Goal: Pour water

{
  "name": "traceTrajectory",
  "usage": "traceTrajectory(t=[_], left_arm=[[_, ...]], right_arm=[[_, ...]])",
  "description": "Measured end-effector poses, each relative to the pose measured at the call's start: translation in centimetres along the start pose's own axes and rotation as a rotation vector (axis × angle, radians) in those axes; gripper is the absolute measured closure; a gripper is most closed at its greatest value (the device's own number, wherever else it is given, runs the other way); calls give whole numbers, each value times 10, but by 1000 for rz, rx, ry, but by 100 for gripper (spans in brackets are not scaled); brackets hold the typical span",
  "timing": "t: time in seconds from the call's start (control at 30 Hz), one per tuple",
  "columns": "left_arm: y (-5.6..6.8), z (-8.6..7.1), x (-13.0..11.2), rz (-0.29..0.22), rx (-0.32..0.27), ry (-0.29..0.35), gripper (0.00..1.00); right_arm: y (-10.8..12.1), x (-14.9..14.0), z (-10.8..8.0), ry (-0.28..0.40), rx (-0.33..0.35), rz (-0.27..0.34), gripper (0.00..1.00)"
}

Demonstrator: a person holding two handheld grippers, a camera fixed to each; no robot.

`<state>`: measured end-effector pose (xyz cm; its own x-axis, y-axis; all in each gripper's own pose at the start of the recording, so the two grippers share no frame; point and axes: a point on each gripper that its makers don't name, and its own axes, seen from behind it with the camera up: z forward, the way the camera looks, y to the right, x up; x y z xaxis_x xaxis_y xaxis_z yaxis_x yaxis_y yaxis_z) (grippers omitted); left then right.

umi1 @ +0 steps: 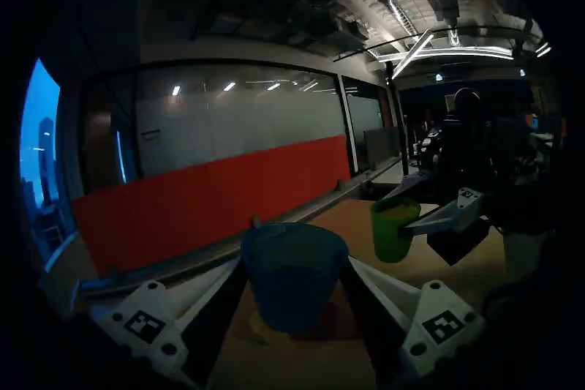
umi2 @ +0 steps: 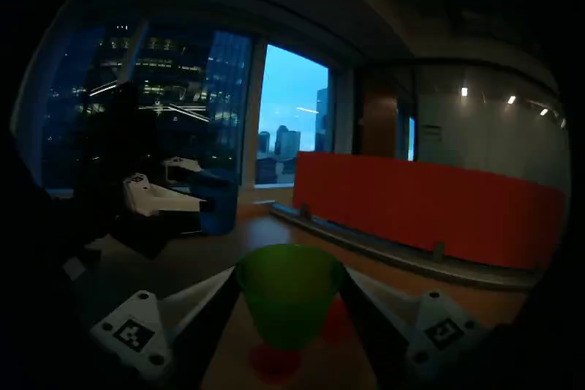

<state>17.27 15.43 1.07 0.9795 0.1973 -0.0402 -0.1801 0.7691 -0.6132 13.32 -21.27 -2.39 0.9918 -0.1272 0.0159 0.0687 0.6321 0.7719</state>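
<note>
**A:** Wide shot first. There's a red partition and a wooden table, with both cups over it.

**B:** The left gripper has its fingers clamped on the blue cup. The right gripper is squeezing the green cup. Both cups are upright!

**A:** So how far along is the pour?

**B:** The cups are near each other but apart, and neither is tilted. I'd call the grasping done and the pouring not yet begun. That darker band low in the blue cup may be water.

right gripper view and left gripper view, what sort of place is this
Probably an office, at dusk: a frosted glass partition wall with a red lower band, tall windows onto lit city towers, and long ceiling strip lights.
</note>
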Motion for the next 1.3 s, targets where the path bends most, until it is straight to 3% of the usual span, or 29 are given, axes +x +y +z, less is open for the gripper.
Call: traceTrajectory(t=[0.63,1.3], left_arm=[[-5,6,36,208,50,22,15],[-1,9,67,397,74,35,15]], right_arm=[[-42,-5,22,6,98,16,7],[-67,-6,42,10,155,32,7]])
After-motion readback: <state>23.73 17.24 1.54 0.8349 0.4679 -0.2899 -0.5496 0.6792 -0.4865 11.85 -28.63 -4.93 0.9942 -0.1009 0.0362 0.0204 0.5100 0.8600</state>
